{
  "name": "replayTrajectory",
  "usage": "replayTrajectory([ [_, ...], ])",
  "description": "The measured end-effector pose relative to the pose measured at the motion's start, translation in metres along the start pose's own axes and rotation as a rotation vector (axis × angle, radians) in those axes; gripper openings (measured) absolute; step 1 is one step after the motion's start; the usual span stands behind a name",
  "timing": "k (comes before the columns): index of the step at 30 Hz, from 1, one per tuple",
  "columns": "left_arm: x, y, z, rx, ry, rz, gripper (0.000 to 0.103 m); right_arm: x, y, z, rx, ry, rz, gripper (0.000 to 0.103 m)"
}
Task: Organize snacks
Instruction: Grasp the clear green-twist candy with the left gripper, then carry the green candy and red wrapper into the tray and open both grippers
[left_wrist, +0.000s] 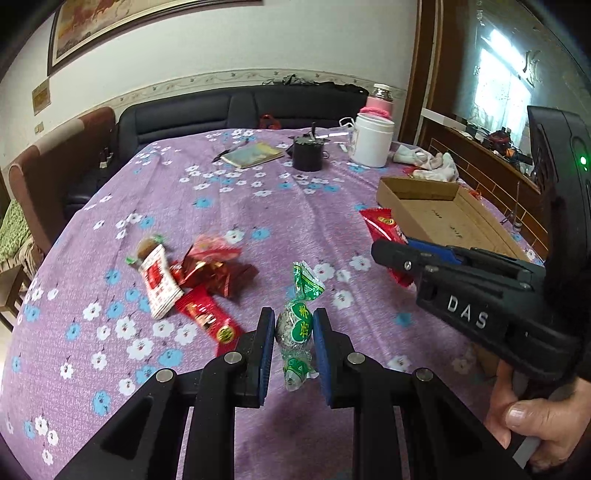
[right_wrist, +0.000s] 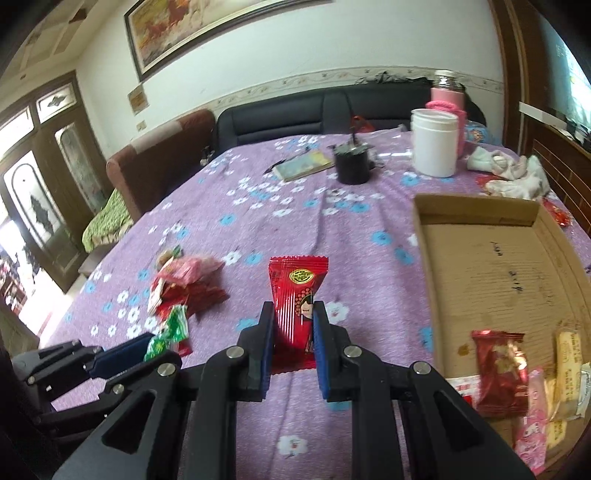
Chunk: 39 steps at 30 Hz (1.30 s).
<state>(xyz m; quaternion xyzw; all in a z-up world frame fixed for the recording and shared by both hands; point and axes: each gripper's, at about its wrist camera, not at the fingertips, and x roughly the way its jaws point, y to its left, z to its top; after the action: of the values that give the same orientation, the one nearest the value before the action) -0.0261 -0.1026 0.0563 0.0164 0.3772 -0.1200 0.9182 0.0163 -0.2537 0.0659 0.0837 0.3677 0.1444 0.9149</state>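
Note:
My left gripper (left_wrist: 294, 326) is shut on a green-wrapped candy (left_wrist: 297, 328), held above the purple floral tablecloth (left_wrist: 236, 206). My right gripper (right_wrist: 293, 325) is shut on a red snack packet (right_wrist: 295, 291) with a cartoon face, lifted off the cloth. In the left wrist view the right gripper (left_wrist: 391, 254) reaches in from the right with that red packet (left_wrist: 384, 229). A pile of loose snacks (left_wrist: 188, 277) lies on the cloth to the left. The shallow cardboard box (right_wrist: 480, 258) at right holds several snack packets (right_wrist: 502, 373) near its front.
At the far side stand a white jar (right_wrist: 434, 144), a pink bottle (right_wrist: 448, 96), a black pot (right_wrist: 351, 162) and a booklet (right_wrist: 304, 164). White cloths (right_wrist: 513, 173) lie behind the box. A dark sofa (right_wrist: 288, 114) runs along the wall. A hand (left_wrist: 535, 424) grips the right tool.

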Motion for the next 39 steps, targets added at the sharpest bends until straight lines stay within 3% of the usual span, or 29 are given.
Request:
replayTrajectory([
  [14, 0.011, -0.064, 0.037, 0.064, -0.007, -0.105, 0.021, -0.038, -0.083, 0.021, 0.265, -0.111, -0.013, 0.018],
  [20, 0.026, -0.114, 0.054, 0.116, 0.008, -0.181, 0.021, -0.063, -0.138, 0.021, 0.405, -0.162, -0.094, 0.018],
  [25, 0.048, -0.154, 0.058, 0.157, 0.051, -0.249, 0.021, -0.063, -0.173, 0.016, 0.450, -0.110, -0.215, 0.018],
  [30, 0.069, -0.179, 0.054, 0.183, 0.095, -0.263, 0.020, -0.049, -0.183, 0.011, 0.446, -0.044, -0.291, 0.018],
  [39, 0.084, -0.190, 0.044, 0.192, 0.132, -0.275, 0.020, -0.032, -0.188, 0.006, 0.451, 0.023, -0.313, 0.019],
])
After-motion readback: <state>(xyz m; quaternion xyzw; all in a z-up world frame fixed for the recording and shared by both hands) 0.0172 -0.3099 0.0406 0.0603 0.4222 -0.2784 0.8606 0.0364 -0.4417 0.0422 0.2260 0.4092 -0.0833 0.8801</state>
